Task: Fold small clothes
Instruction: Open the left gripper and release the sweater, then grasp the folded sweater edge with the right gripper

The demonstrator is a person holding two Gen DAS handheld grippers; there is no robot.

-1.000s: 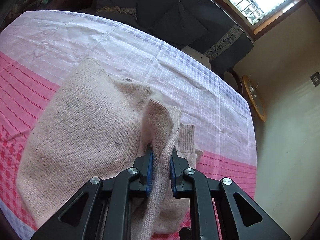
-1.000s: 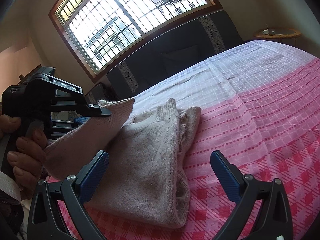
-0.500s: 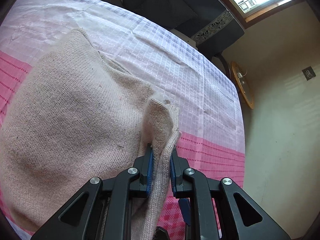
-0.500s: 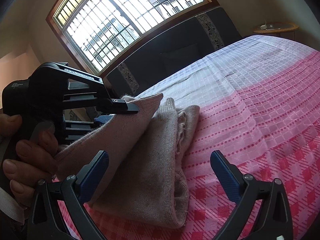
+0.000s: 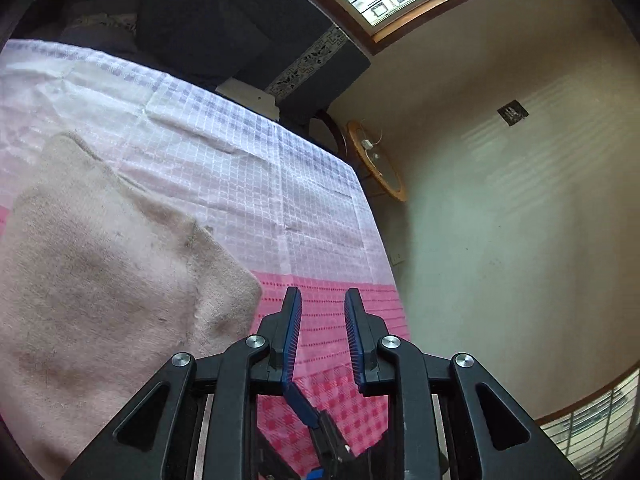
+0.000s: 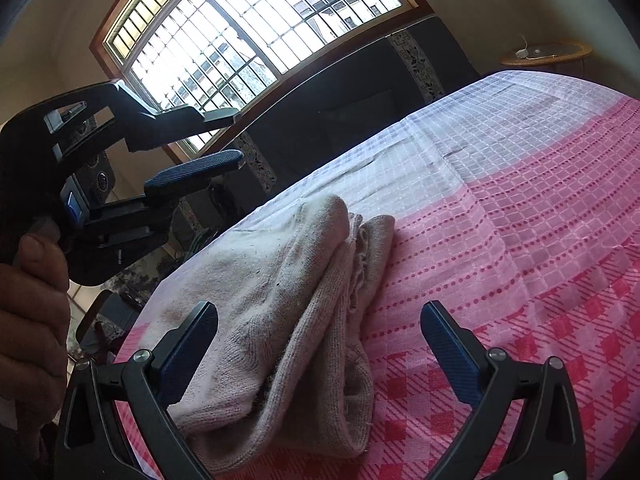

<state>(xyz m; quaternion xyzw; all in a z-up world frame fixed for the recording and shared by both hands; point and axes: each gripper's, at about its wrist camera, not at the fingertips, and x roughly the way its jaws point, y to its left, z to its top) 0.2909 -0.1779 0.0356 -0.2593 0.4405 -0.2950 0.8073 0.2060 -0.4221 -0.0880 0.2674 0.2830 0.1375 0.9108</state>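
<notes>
A beige knitted sweater (image 5: 100, 280) lies folded on the pink and white checked cloth (image 5: 280, 184). My left gripper (image 5: 323, 292) hangs above the cloth just right of the sweater's edge, its jaws opening with nothing between them. The right wrist view shows the left gripper (image 6: 236, 136) lifted off the sweater (image 6: 304, 300), a hand (image 6: 28, 300) around its grip. My right gripper (image 6: 319, 308) stands wide open low over the sweater's near folded end, touching nothing. One blue finger (image 5: 312, 412) of the right gripper shows below the left one.
A dark sofa (image 6: 360, 92) runs along the table's far side under a barred window (image 6: 248, 32). A round wooden side table (image 5: 376, 160) stands by the wall past the table's corner. The cloth (image 6: 520, 220) right of the sweater is bare.
My left gripper has let go of the sweater fold it held, risen and swung right off the garment. The fold now lies flat. The right gripper has stayed where it was.
</notes>
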